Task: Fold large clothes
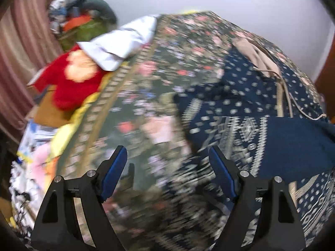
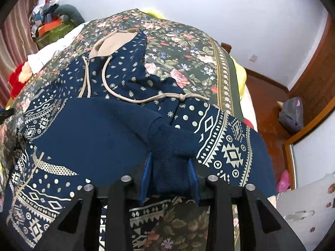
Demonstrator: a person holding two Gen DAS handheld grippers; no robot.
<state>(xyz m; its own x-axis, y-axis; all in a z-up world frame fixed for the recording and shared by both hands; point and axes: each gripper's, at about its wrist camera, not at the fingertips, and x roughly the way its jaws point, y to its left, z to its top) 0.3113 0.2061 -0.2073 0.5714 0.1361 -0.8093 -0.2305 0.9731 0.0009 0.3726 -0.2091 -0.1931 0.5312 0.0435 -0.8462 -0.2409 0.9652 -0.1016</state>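
At far left, a red plush toy and white cloth edge the floral bedspread. The left gripper hangs released. The navy patterned hoodie covers the bed; the right gripper clenches its ribbed cuff. No readable writing.

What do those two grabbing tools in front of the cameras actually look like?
Both look alike. The left tool has two black plastic fingers, each a hollow triangular frame studded with round silver bolts, with a blue pad on its inner face. The right tool has the same black frames, silver bolts and blue pads. No cables, markings or sleeves show.
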